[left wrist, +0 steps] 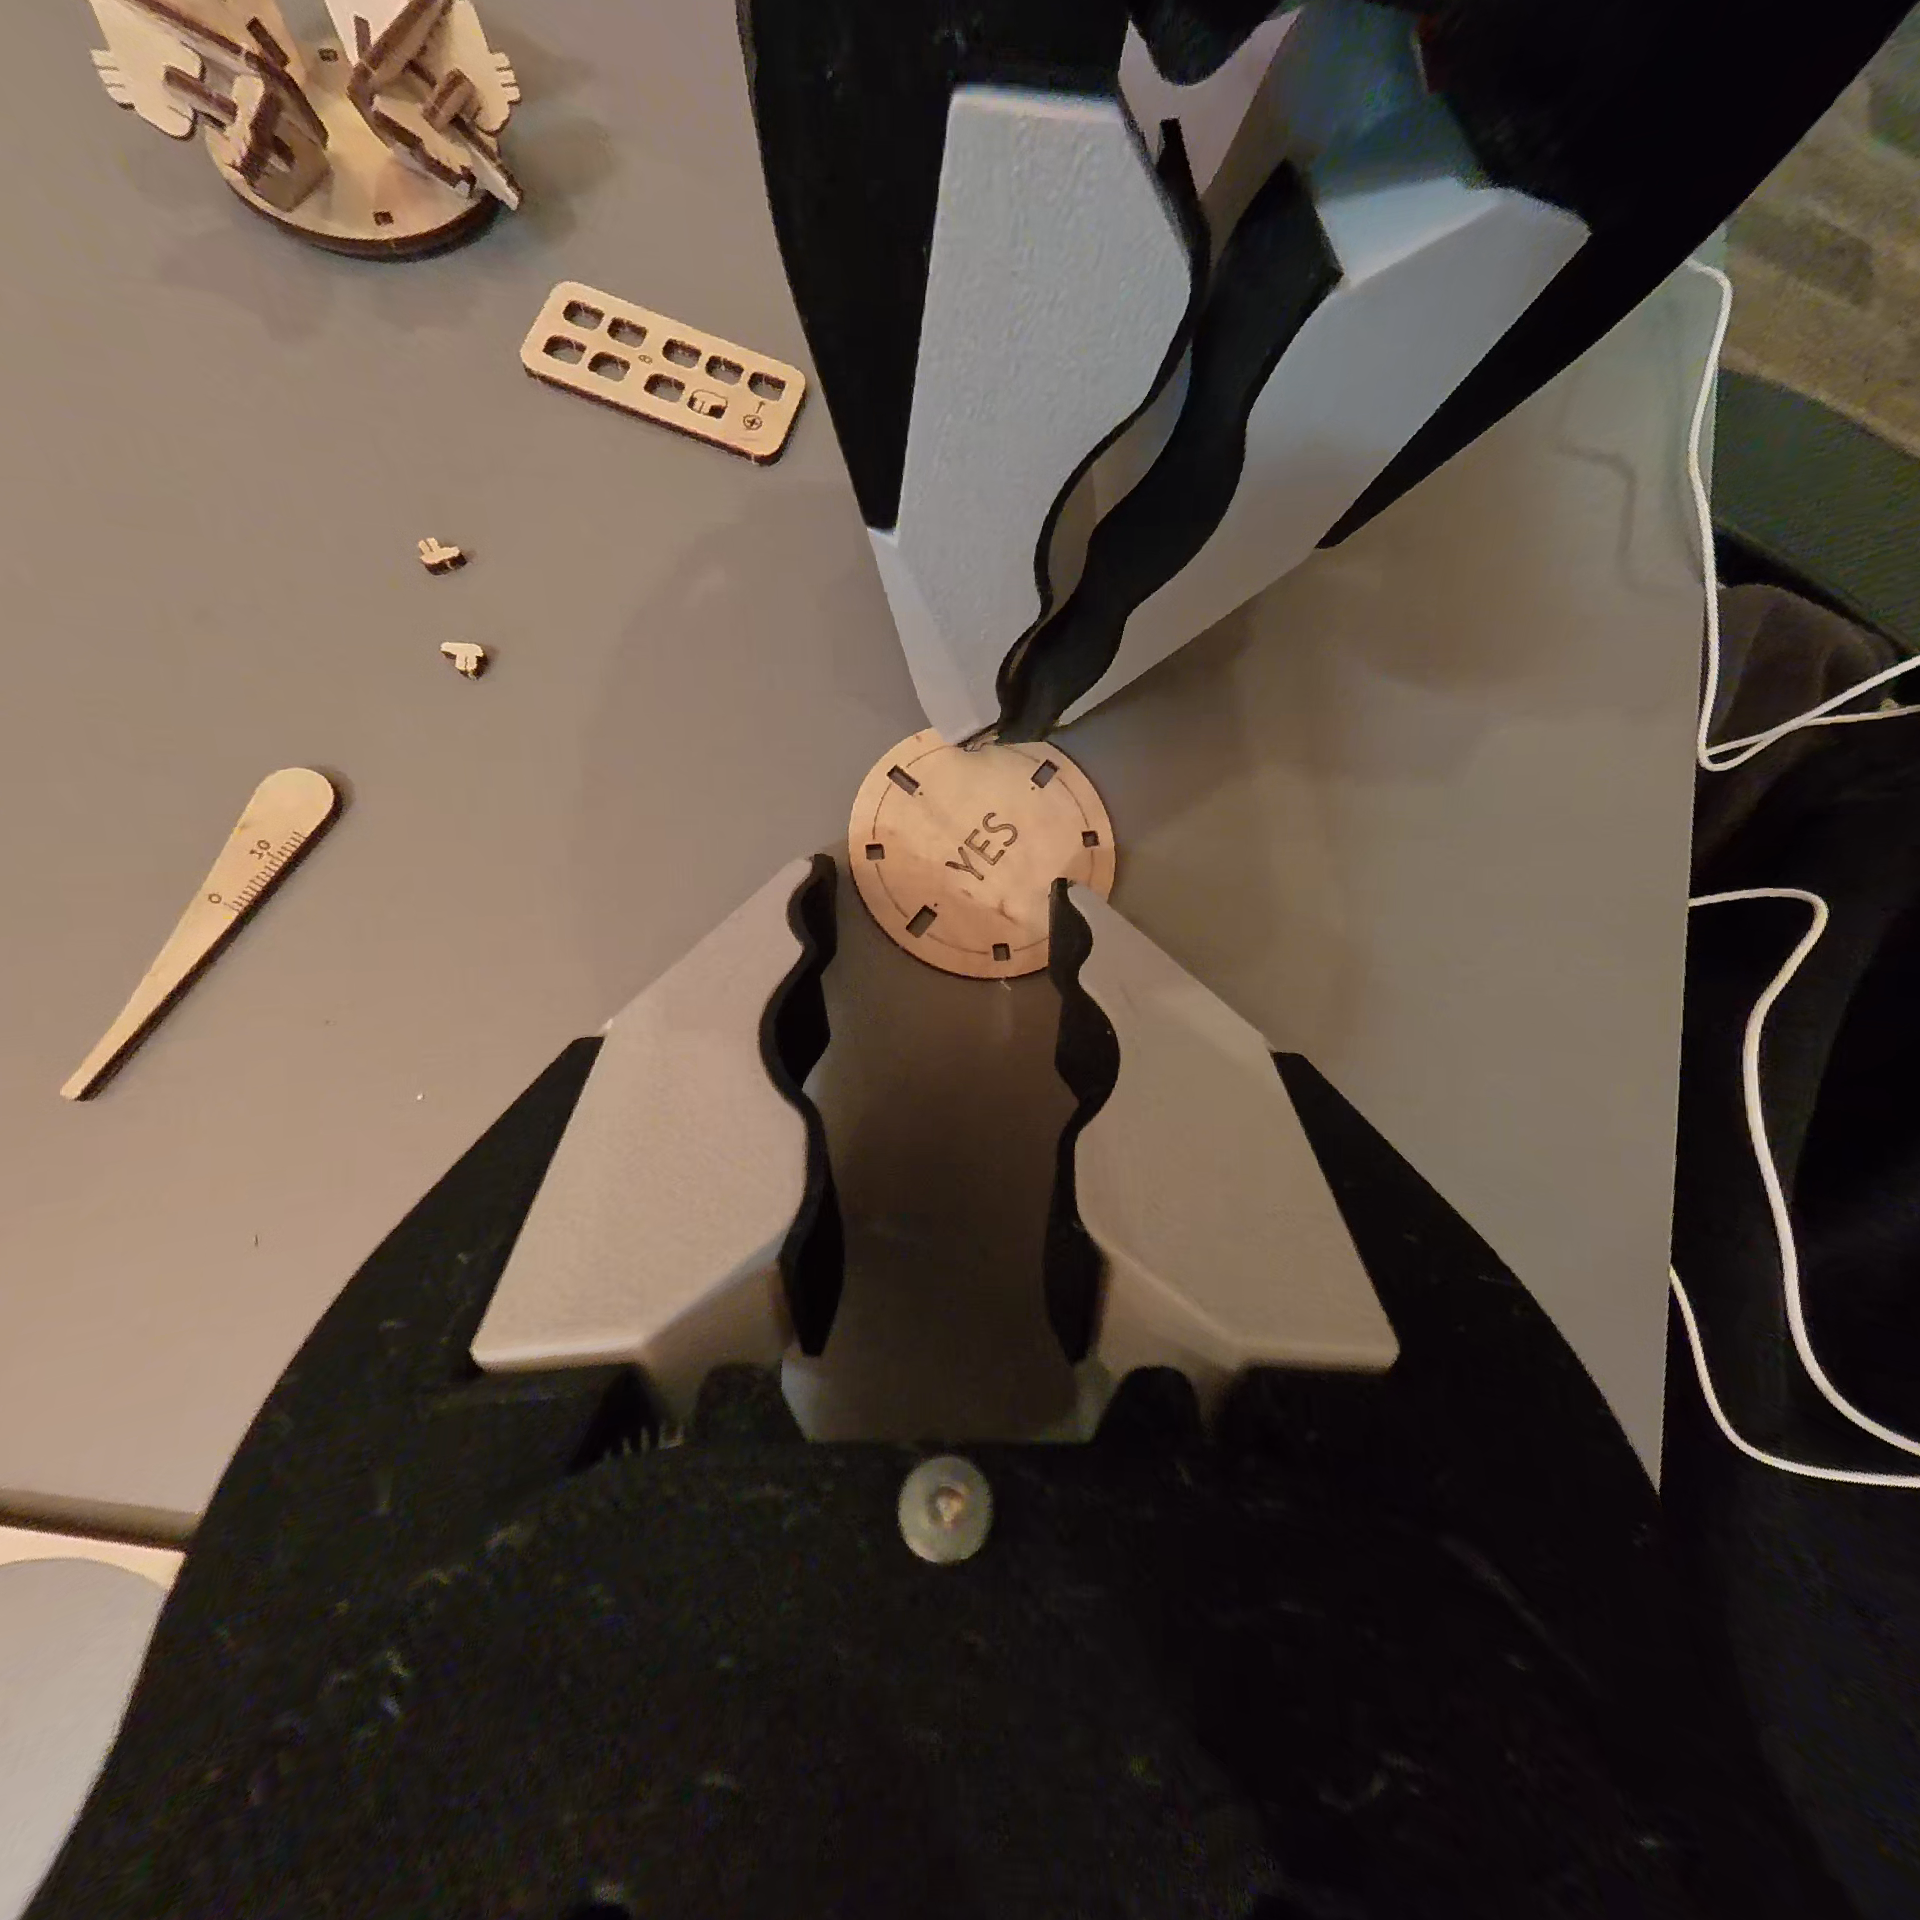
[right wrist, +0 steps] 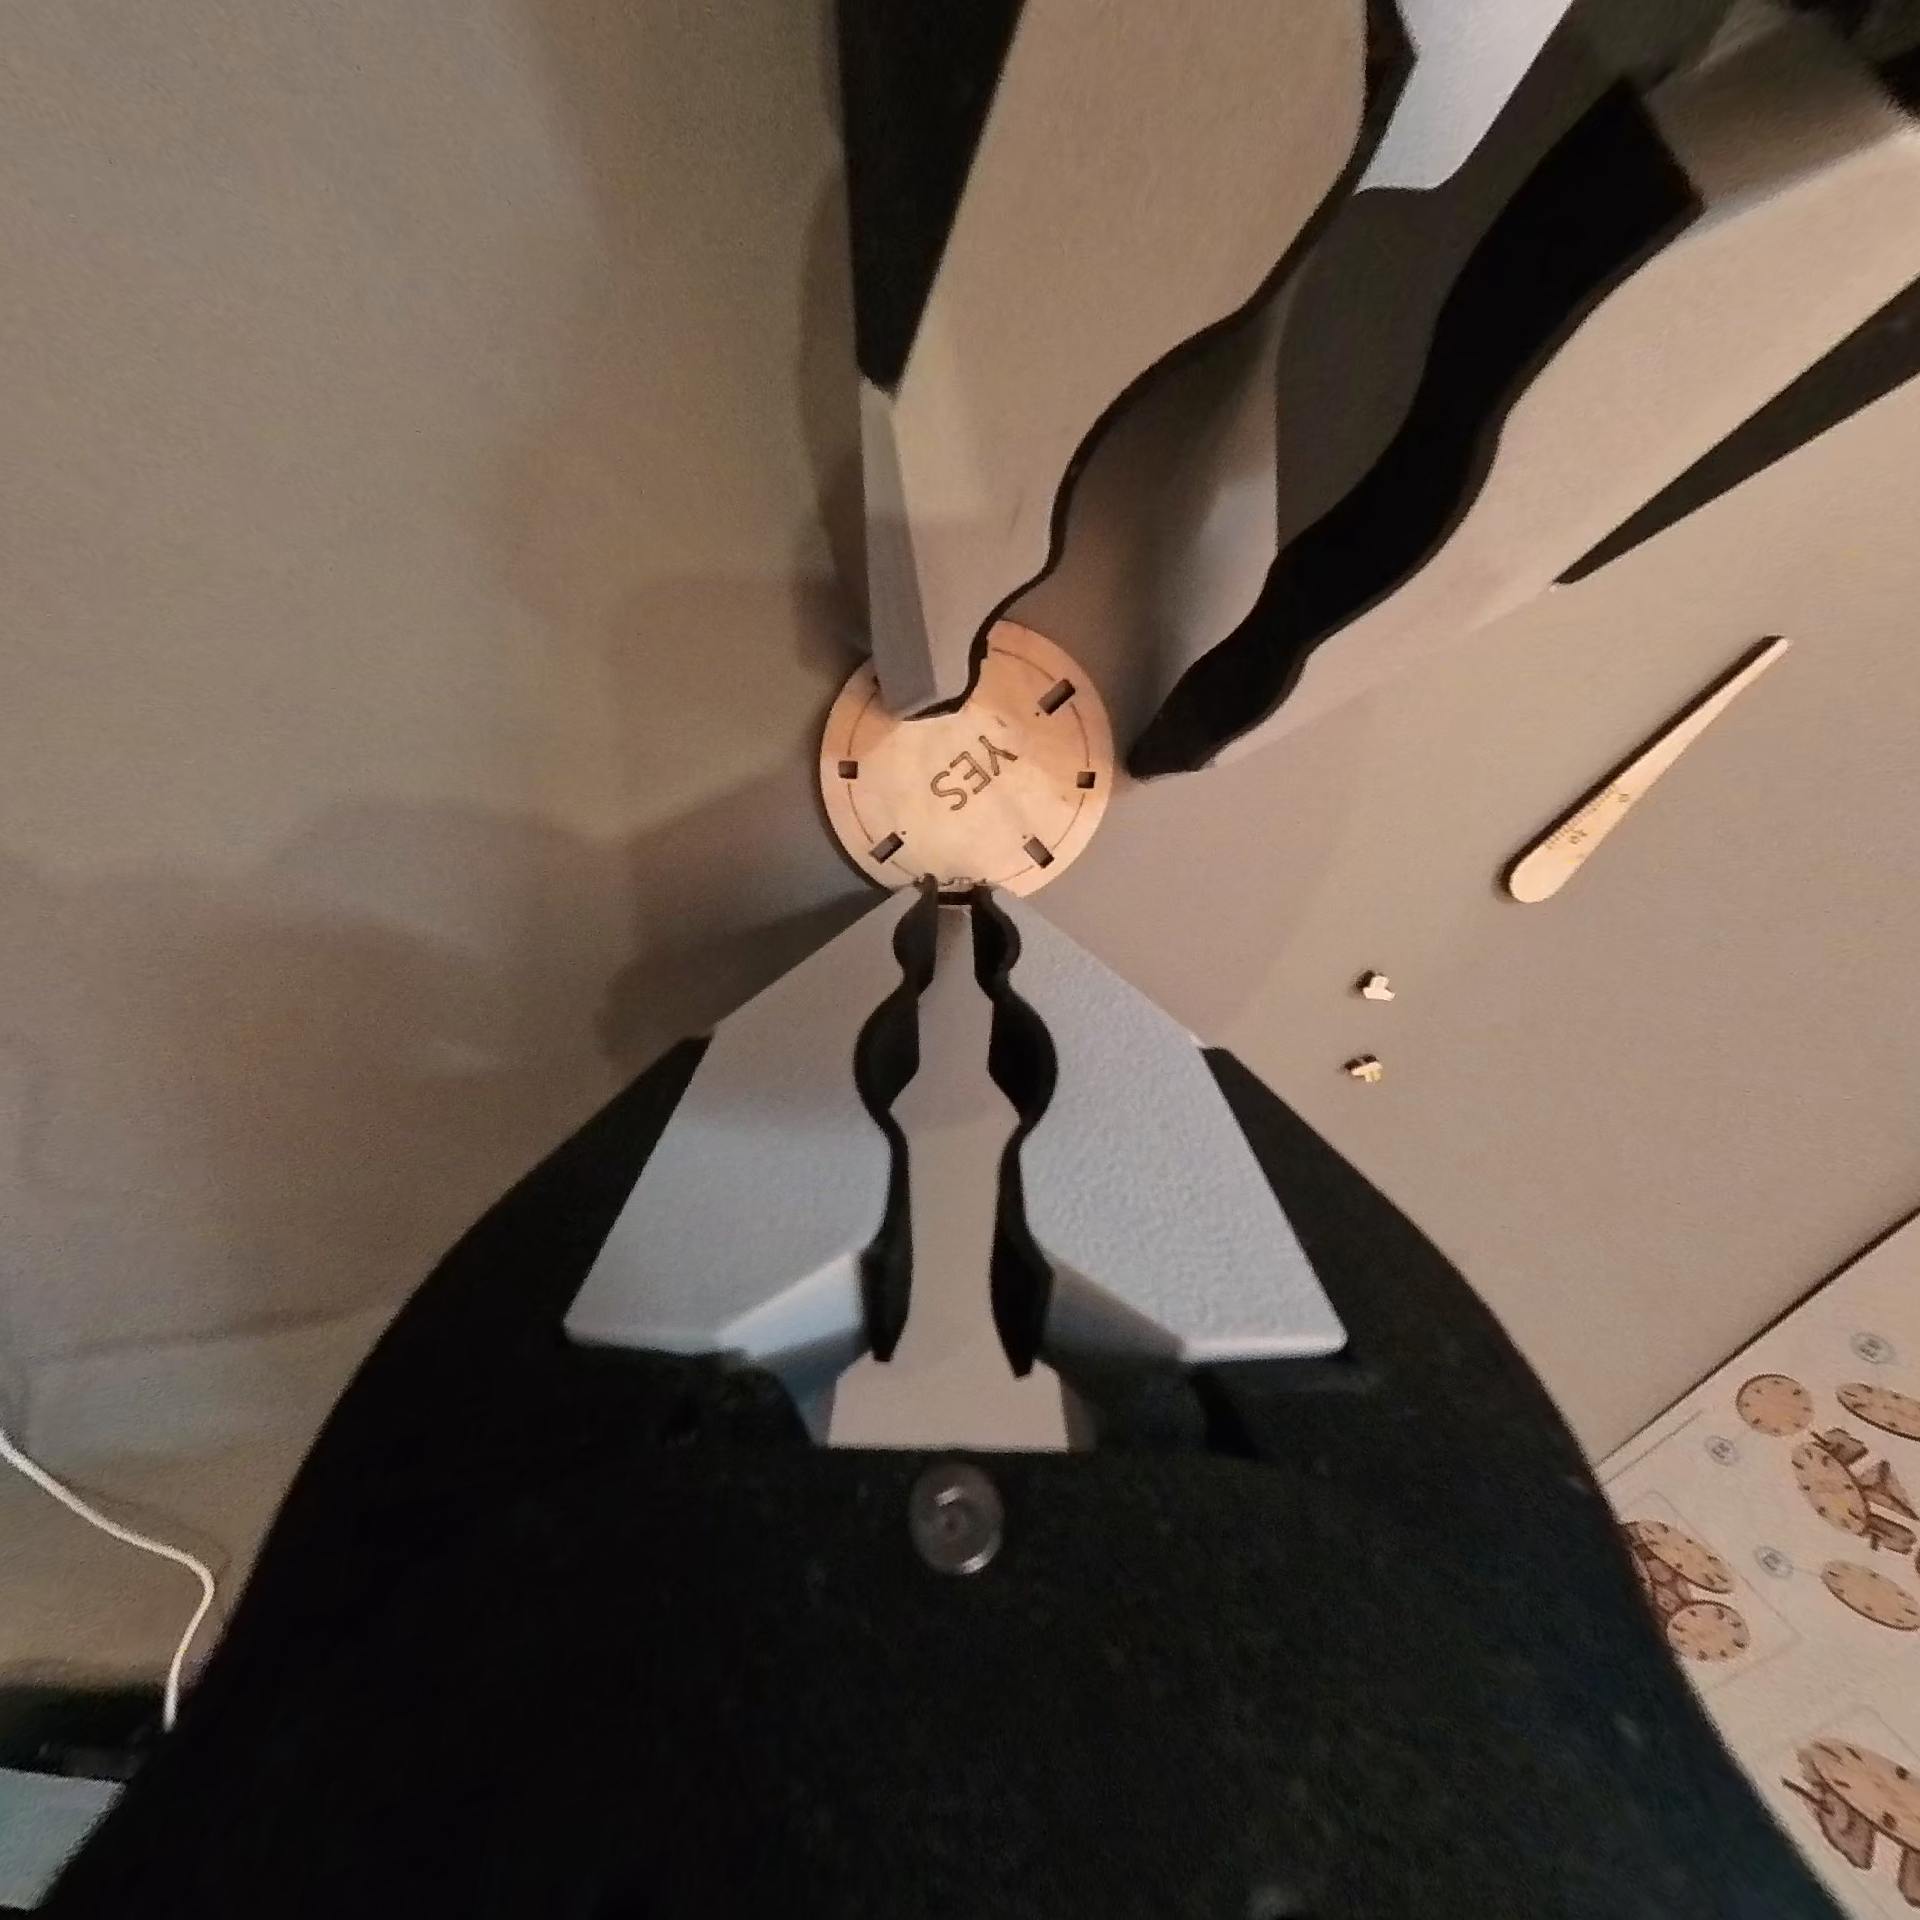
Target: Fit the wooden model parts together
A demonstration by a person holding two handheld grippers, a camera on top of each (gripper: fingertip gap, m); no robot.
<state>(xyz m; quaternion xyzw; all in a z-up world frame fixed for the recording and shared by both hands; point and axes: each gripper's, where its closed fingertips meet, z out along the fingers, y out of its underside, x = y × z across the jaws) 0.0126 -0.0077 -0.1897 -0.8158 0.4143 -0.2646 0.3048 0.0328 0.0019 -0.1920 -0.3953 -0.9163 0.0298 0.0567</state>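
Item: round wooden disc (left wrist: 982,854), light plywood, ringed with small rectangular slots and engraved lettering at its centre, lying flat on the grey table (left wrist: 312,935) directly between the two hand-held grippers. Left gripper (left wrist: 940,883): jaws apart, fingertips down at the near edge of the disc; one fingertip (left wrist: 1060,899) overlaps the disc's rim, the other stands just off its edge, and neither pad presses on it. Right gripper (right wrist: 951,894): jaws nearly together, tips pinched on a small wooden tab at the disc's edge on the side opposite the left gripper; whether that tab is part of the disc or a separate piece cannot be told. Beyond the left gripper's outer finger, well apart from the disc: two tiny wooden connector pieces (left wrist: 447,603), a tapered wooden stick (left wrist: 208,925) with a marked scale, a slotted rectangular wooden plate (left wrist: 665,372), and farthest off, a partly built wooden model (left wrist: 322,114) on a round base. Near the right gripper's body: a printed sheet (right wrist: 1787,1558) showing wooden parts, at the table edge. White cable (left wrist: 1756,935) trailing off the table's far edge, past the left gripper's inner side.
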